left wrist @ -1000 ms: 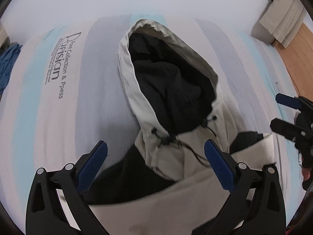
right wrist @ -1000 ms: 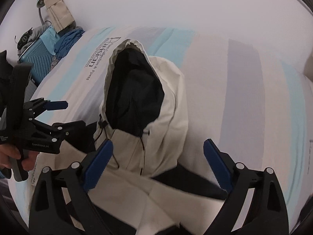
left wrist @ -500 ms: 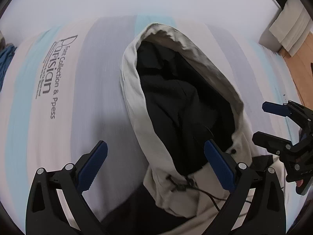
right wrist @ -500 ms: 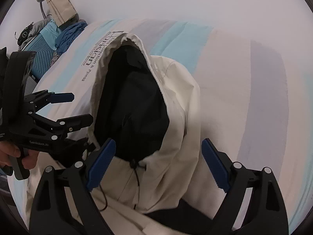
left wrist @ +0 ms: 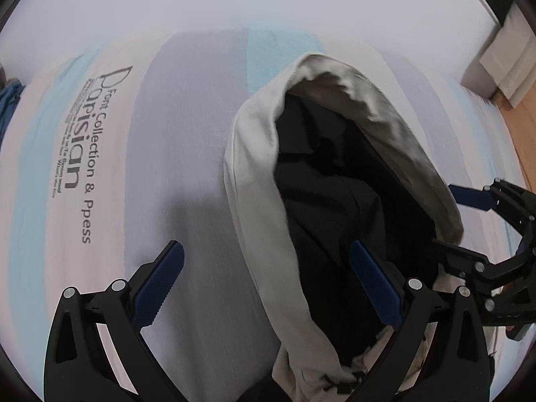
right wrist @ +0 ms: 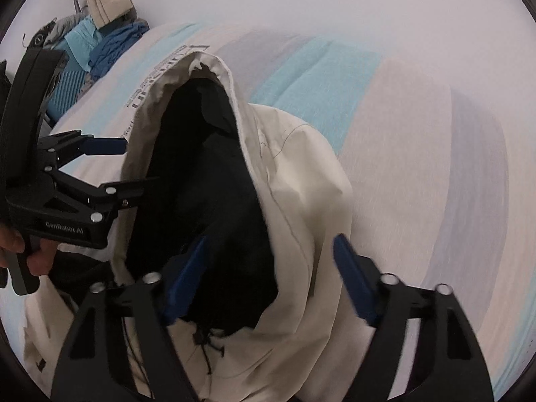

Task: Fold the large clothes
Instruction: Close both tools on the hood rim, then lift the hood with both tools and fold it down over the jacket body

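A cream hooded jacket with a black lining lies on the striped bed; its hood [left wrist: 258, 181] opens toward me, and it also shows in the right wrist view [right wrist: 301, 181]. My left gripper [left wrist: 264, 281] is open, its left finger over bare sheet and its right finger over the hood's left edge. My right gripper [right wrist: 271, 274] is open, straddling the hood's right side. Each gripper shows in the other's view: the right one [left wrist: 469, 227] at the hood's right edge, the left one [right wrist: 127, 164] at its left edge. The jacket's body is mostly hidden below the frames.
The bed sheet [left wrist: 187, 154] has grey, aqua and cream stripes with printed lettering [left wrist: 83, 154]. A white wall lies beyond the bed. Blue clothes and a blue case [right wrist: 87, 53] sit past the left end. Wooden floor [left wrist: 522, 127] and a curtain are at the right.
Both grippers have moved forward along the jacket, from over the collar and drawcords up onto the hood. The hood now fills more of both views. Both stay open.
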`<move>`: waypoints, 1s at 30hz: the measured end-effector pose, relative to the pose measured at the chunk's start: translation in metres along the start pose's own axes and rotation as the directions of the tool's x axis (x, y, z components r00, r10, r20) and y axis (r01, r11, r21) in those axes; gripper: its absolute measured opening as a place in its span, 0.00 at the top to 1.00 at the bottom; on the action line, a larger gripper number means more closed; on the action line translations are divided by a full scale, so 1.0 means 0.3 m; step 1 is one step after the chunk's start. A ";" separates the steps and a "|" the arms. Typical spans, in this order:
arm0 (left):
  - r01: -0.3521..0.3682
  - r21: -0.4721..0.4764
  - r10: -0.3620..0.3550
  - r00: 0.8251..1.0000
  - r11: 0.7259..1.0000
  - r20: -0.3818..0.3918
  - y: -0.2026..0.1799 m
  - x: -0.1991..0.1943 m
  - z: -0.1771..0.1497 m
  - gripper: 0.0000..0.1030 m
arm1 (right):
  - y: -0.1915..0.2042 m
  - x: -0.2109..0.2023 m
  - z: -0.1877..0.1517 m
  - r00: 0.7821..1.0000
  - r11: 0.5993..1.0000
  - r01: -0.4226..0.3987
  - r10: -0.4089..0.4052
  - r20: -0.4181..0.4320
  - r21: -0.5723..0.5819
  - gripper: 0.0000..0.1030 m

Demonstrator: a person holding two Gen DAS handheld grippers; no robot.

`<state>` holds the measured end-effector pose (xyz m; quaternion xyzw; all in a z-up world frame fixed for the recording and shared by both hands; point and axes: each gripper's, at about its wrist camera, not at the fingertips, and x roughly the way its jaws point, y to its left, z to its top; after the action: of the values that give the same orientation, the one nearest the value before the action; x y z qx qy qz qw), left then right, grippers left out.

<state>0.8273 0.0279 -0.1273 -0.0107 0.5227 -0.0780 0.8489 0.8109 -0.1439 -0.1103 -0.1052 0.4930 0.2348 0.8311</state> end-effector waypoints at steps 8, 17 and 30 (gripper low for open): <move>0.002 -0.046 -0.001 1.000 0.999 0.014 0.043 0.037 0.045 0.28 | -0.047 0.046 0.024 0.999 0.996 0.029 -0.030 0.010 0.090 0.58; -0.058 0.006 0.058 0.998 0.998 -0.020 0.042 0.091 0.080 0.72 | -0.063 0.077 0.034 0.999 0.990 0.044 -0.044 -0.005 0.133 0.88; -0.061 0.049 0.060 0.998 0.997 0.033 -0.028 0.035 0.058 0.99 | -0.077 0.057 0.031 0.998 0.980 0.060 -0.064 0.015 0.192 0.98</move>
<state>0.8465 0.0171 -0.1278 0.0252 0.5073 -0.0653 0.8589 0.8364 -0.1553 -0.1221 -0.0378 0.5011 0.1614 0.8494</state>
